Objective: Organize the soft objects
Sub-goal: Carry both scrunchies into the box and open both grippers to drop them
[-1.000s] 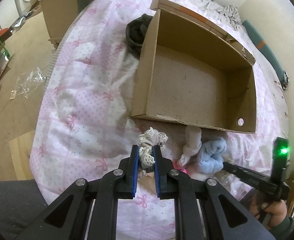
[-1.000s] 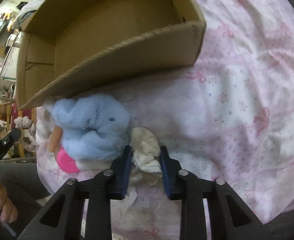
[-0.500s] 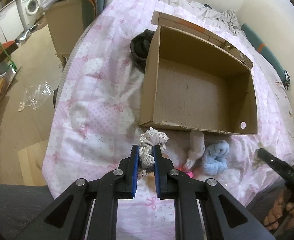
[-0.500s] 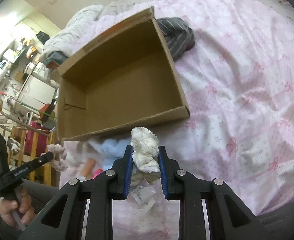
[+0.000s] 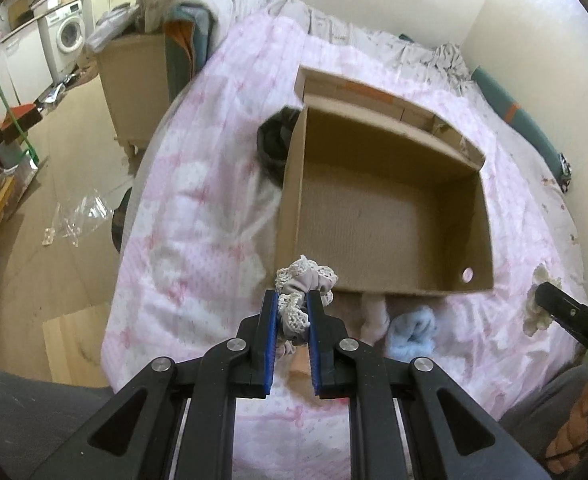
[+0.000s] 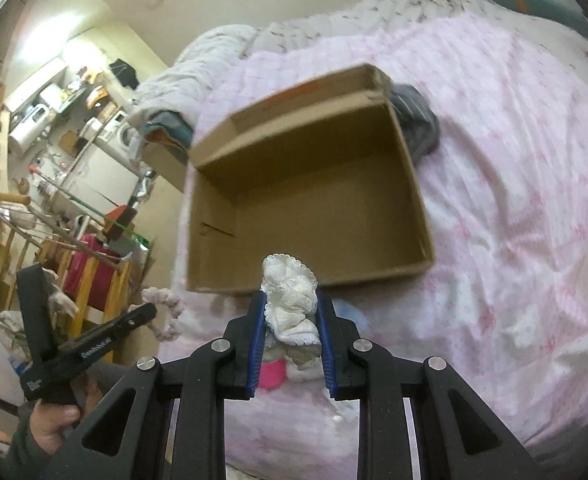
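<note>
A lace-trimmed beige scrunchie [image 5: 302, 292] sits pinched between the narrow jaws of the left gripper [image 5: 291, 320], held above the near edge of the bed [image 5: 198, 216], in front of the cardboard box [image 5: 386, 216]. The right gripper [image 6: 290, 320] has its jaws clamped on a white scalloped-edge cloth bundle [image 6: 292, 300], likewise held before the box's near wall. Only the left wrist view shows a light blue fluffy item [image 5: 412, 330] and a pale rolled cloth [image 5: 374, 318] lying on the pink quilt just near of the box; the right wrist view instead shows something bright pink [image 6: 272, 374] beneath its jaws. The box is open and bare inside, with a dark garment [image 5: 272, 148] touching its far left corner.
</note>
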The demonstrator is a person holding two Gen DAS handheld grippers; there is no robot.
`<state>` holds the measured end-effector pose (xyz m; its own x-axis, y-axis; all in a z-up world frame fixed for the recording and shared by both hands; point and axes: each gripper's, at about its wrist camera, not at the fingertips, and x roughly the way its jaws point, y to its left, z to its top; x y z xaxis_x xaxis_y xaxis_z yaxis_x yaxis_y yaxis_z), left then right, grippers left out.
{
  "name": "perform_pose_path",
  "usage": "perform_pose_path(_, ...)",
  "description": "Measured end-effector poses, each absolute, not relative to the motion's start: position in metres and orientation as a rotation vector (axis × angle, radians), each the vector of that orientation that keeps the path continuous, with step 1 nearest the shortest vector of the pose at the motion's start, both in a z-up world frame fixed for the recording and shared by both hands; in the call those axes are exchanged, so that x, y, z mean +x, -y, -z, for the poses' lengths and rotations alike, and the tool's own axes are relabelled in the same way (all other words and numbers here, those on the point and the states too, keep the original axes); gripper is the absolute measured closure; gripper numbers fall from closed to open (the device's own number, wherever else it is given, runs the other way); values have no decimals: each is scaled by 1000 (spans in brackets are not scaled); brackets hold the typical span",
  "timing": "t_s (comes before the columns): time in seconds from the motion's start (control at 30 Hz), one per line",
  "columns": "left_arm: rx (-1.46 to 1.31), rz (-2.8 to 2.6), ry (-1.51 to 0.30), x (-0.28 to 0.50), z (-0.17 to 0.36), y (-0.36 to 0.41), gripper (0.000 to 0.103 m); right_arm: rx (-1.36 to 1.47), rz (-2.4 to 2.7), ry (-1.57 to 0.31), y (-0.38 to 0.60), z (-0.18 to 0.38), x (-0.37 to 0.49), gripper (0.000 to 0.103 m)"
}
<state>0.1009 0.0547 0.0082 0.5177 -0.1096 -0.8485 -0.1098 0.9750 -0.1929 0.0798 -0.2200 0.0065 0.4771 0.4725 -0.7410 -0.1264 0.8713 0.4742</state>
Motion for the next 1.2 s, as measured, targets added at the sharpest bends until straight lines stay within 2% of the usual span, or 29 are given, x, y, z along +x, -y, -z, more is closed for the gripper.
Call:
perform_pose_path(0.2,-183,36,-940,129,-45,-36,91,295,-420,-942,205,-27,102,77)
perform_pose_path(0.33,-145,51,-928,155,-49,-23,91,287,-410,-931,204,-22,127,77)
perform_pose_path(0.77,-57,52,-976,209,16,16,91,309,-327,-1032,214,38,163,77)
perform_pose_path(1.2,-76,92,-1030,212,42,22,90,273,-292,-1159,208,77,176,77)
